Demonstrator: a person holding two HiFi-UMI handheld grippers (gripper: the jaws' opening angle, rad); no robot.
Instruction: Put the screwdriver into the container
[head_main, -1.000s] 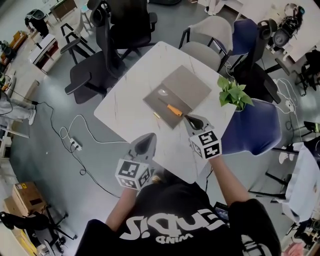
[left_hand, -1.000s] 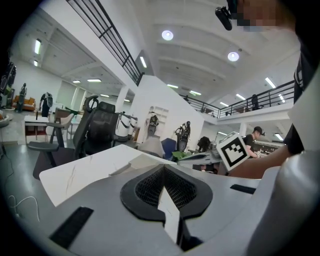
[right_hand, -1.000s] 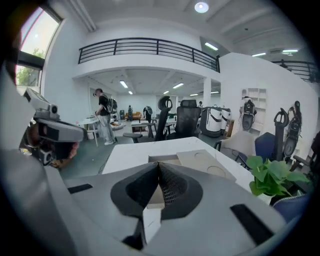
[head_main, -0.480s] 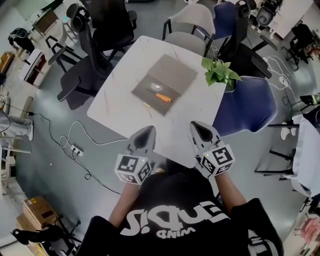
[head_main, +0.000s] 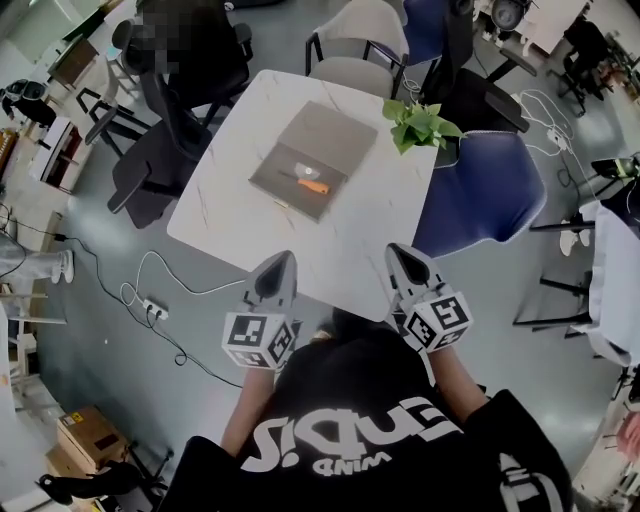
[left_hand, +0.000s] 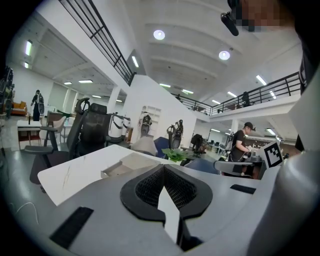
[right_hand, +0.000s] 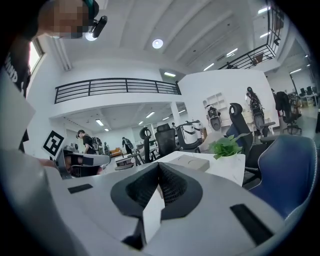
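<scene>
An orange-handled screwdriver (head_main: 309, 185) lies in the darker half of an open grey container (head_main: 335, 135) on the white table (head_main: 370, 215). Both grippers hang at the table's near edge, close to the person's chest and well short of the container. My left gripper (head_main: 279, 262) is shut and holds nothing; its jaws meet in the left gripper view (left_hand: 163, 170), with the container (left_hand: 125, 164) far ahead. My right gripper (head_main: 402, 254) is also shut and holds nothing (right_hand: 159, 167); the container (right_hand: 191, 161) lies beyond it.
A potted green plant (head_main: 415, 122) stands at the table's right corner. Office chairs ring the table: a blue one (head_main: 480, 190) at the right, black ones (head_main: 165, 150) at the left. A cable and power strip (head_main: 150, 290) lie on the floor at the left.
The right gripper has drawn back from the screwdriver and container to the table's near edge. The person has stepped back, so the table sits farther off. The screwdriver stays in the container.
</scene>
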